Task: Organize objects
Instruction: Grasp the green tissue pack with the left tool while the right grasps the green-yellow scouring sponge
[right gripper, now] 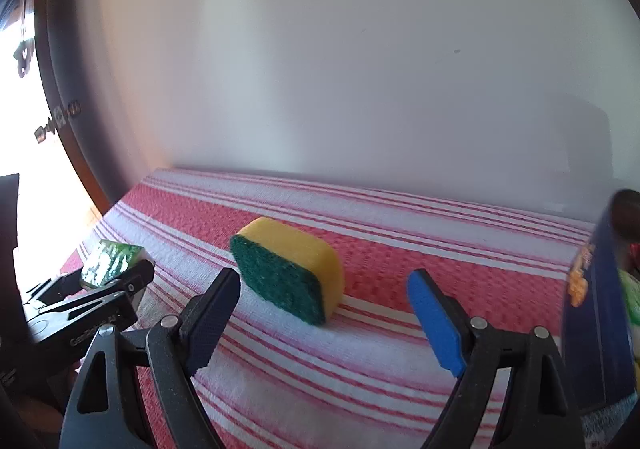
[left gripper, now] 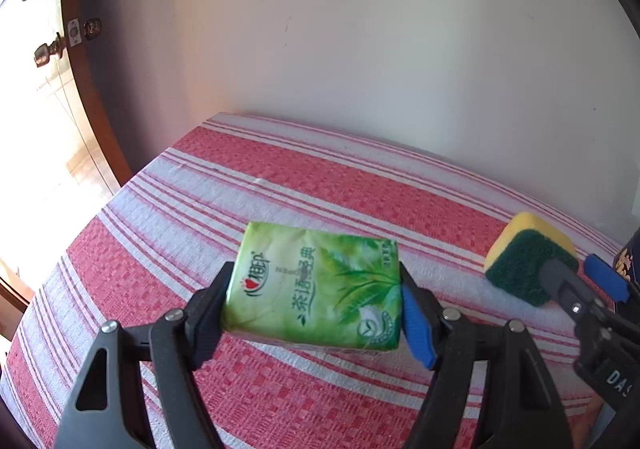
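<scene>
- One green tissue pack (left gripper: 314,287), soft plastic wrap with leaf print and Chinese lettering, is pinched between the pads of the left hand-held gripper (left gripper: 316,303), above the red-and-white striped table (left gripper: 320,177).
- One sponge (right gripper: 290,269), yellow with a dark green scouring face, lies on the table just ahead of the right hand-held gripper (right gripper: 324,313), whose jaws stand spread and clear of it.
- Partial lettering "DAS" shows on the right hand-held gripper's body.

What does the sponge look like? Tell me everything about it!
The sponge is a rounded block of soft-looking yellow foam with a rough dark green scrubbing layer on one face. It stands on a long edge on the red and white striped cloth, green face toward the open right gripper, which isn't touching it.
</scene>
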### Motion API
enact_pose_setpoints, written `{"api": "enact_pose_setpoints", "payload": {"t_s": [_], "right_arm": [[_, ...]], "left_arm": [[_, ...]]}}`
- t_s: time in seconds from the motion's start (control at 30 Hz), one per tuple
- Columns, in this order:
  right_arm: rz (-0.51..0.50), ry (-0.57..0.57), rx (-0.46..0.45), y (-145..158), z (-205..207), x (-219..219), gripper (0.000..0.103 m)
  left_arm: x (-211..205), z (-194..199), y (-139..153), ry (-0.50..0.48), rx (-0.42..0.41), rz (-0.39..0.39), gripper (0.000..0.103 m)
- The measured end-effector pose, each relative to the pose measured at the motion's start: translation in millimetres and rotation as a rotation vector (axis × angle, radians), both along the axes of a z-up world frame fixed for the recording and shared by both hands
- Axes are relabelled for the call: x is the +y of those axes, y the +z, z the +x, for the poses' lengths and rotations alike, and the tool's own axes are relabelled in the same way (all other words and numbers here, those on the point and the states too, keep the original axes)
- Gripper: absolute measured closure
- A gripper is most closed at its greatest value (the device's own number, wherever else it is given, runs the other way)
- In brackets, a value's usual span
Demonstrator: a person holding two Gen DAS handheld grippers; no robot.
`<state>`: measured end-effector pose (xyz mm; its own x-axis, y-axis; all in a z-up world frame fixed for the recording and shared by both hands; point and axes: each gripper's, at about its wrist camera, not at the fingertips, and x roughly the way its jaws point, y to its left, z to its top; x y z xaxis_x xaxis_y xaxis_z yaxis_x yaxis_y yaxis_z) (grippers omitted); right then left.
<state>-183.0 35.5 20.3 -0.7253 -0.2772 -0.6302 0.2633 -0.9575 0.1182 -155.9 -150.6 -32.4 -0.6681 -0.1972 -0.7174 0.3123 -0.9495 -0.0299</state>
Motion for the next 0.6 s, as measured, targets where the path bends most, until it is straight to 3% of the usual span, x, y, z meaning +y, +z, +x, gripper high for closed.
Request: {"api": "enact_pose_setpoints", "payload": {"t_s": [0.07,0.17,0.23,0.27,0.3,0.6], "right_arm": [[0.011,0.026,-0.019,-3,-9,-8,0.017],[0.054,0.064,-0.052,-9,-16,-20,0.045],[0.082,0.068,-0.060,-10,-15,-26,0.060],[0.067,0.073,-0.048,-7,-13,-26,0.062],[0.043,0.080,-0.039,-6,-11,-23,0.071],[-0.074,-0.012,0.108,15,37,23,0.071]], "left_arm": [[4,4,-1,0.009,-0.009,0.001,0.028],[5,2,-2,0.021,-0.025,0.012,0.028],[2,2,-4,0.028,-0.032,0.018,0.028],[-3,5,-6,0.031,-0.034,0.022,0.028],[-3,6,-6,0.036,-0.033,0.024,0.028],[9,16,7,0.024,0.062,-0.055,0.028]]}}
